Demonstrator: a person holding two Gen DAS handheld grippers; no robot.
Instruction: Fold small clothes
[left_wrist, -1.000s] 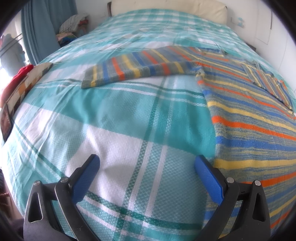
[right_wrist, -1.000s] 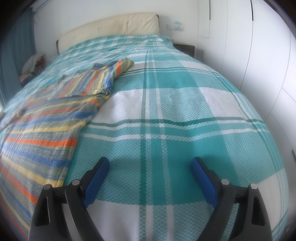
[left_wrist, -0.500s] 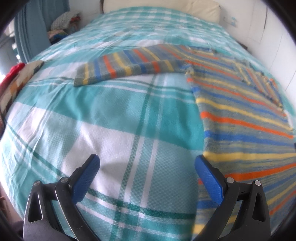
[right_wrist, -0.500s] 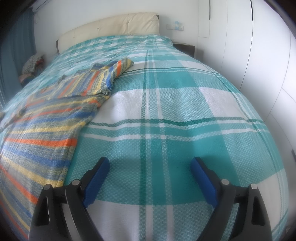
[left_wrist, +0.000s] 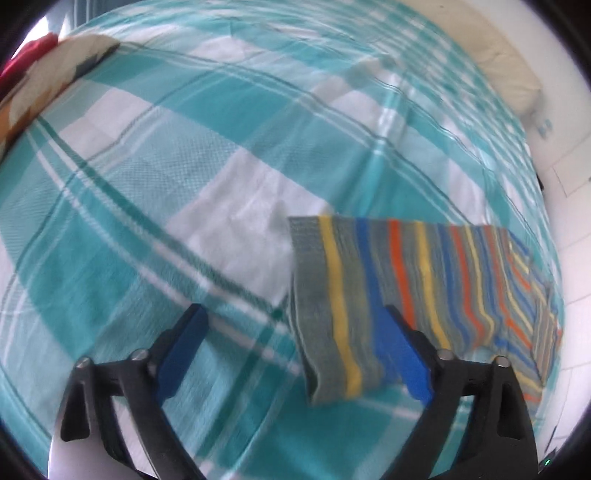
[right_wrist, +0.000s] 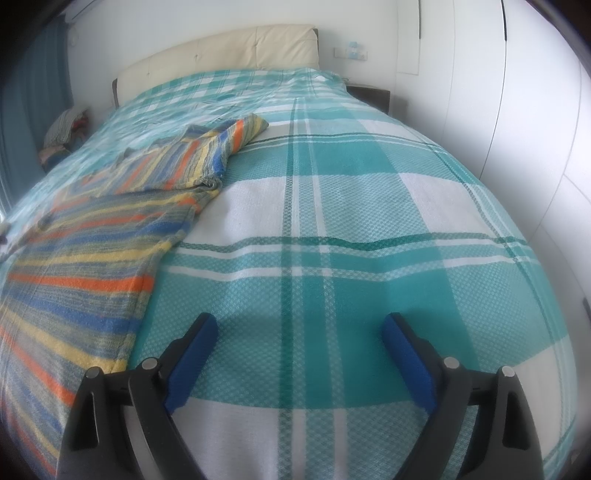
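Observation:
A striped sweater (right_wrist: 92, 258) in grey, blue, orange and yellow lies flat on the teal plaid bedspread (right_wrist: 332, 184). One sleeve (right_wrist: 229, 144) reaches toward the headboard. In the blurred left wrist view the other sleeve (left_wrist: 424, 280) lies stretched out, its cuff end (left_wrist: 332, 325) nearest me. My left gripper (left_wrist: 291, 354) hovers over that cuff with its jaws closing. The cuff lies between the fingers beside the right pad (left_wrist: 402, 358), and the pads do not press on it. My right gripper (right_wrist: 299, 362) stands open over bare bedspread, just right of the sweater's hem.
A cream headboard (right_wrist: 221, 51) closes the far end of the bed. White wardrobe doors (right_wrist: 517, 110) and a dark nightstand (right_wrist: 369, 94) stand to the right. A patterned cushion (left_wrist: 48, 85) and something red (left_wrist: 26, 59) lie at the bed's left edge.
The left gripper has swung across the bed and rolled, so the sleeve's cuff now lies between its fingers, and its jaws stand slightly narrower. The right gripper's view is unchanged.

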